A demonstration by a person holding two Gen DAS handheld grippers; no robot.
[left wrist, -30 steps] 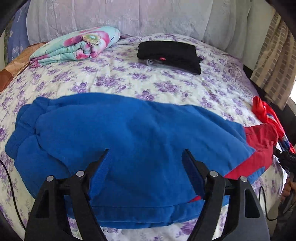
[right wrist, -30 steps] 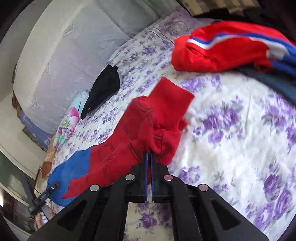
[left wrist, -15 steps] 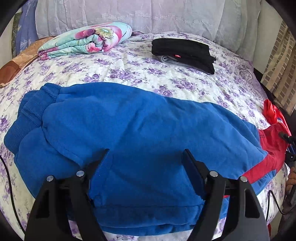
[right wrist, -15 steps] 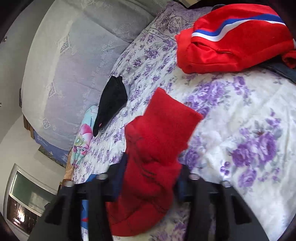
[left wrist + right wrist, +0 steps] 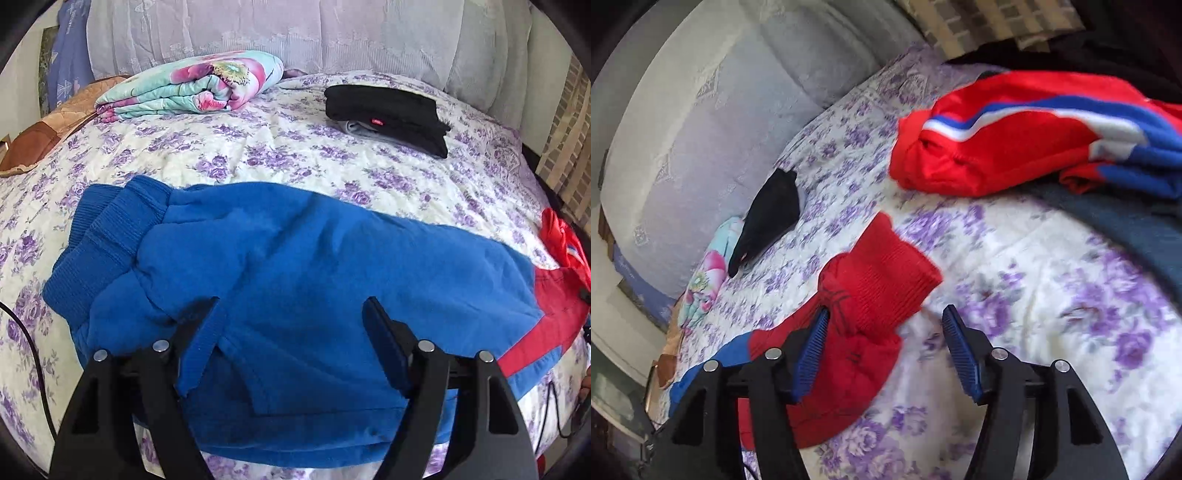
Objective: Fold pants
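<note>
Blue pants [image 5: 314, 266] with red lower legs [image 5: 554, 306] lie flat across the floral bedspread [image 5: 258, 155], waistband at the left. My left gripper [image 5: 291, 325] is open and hovers over the blue seat part near the front edge. In the right wrist view the red leg end with its ribbed cuff [image 5: 882, 273] lies bunched on the bed. My right gripper [image 5: 882, 332] is open just above it, holding nothing, its left finger over the red cloth.
A folded black garment [image 5: 388, 114] and a rolled floral blanket [image 5: 195, 85] lie near the headboard. A red jacket with blue and white stripes [image 5: 1015, 133] lies on a dark garment [image 5: 1126, 229] at the bed's right. A black cable [image 5: 33, 350] hangs at the left.
My right gripper opened and let go of the red leg end, which now rests on the bed. My left gripper stayed open and drew back a little over the pants.
</note>
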